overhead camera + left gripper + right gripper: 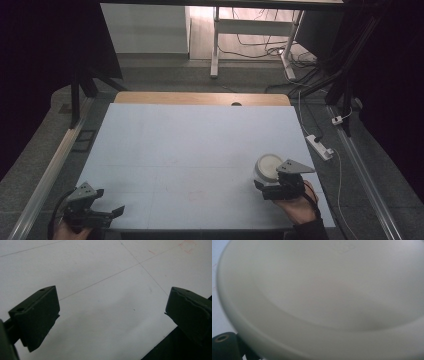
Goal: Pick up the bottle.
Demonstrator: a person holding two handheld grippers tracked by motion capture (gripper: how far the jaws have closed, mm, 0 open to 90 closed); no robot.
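White bowl [267, 168] sits on the pale surface [190, 145], in its near-right part, rim up and upright as far as the high view shows. All positions below are relative to the bowl.

Right hand-held gripper [270, 187] is directly at the bowl's near side, touching or nearly so; its black body and grey three-cornered plate [295, 166] overlap the bowl's near-right edge in the high view. The person's right hand [298, 205] holds it from just nearer than the bowl. In the right gripper view the bowl [324, 297] is very close to the camera, its rim curving across the bottom left, with one black jaw tip visible under that rim at bottom left. The other jaw is hidden behind the bowl. Cannot tell whether the jaws are clamped on the bowl wall or just around it.

Left hand-held gripper [107, 205] is well apart from the bowl, far to its left and a bit nearer the surface's front edge, held by the left hand [70, 231]. In the left gripper view [112, 312] its jaws stand wide apart, with bare surface [100, 277] and faint thin lines between them. Jaws spread, holding nothing.

The surface shows bare around the bowl. Wooden strip [200, 98] runs along the far edge, well beyond the bowl. White power strip [320, 146] lies on the floor, off the surface, to the bowl's right.
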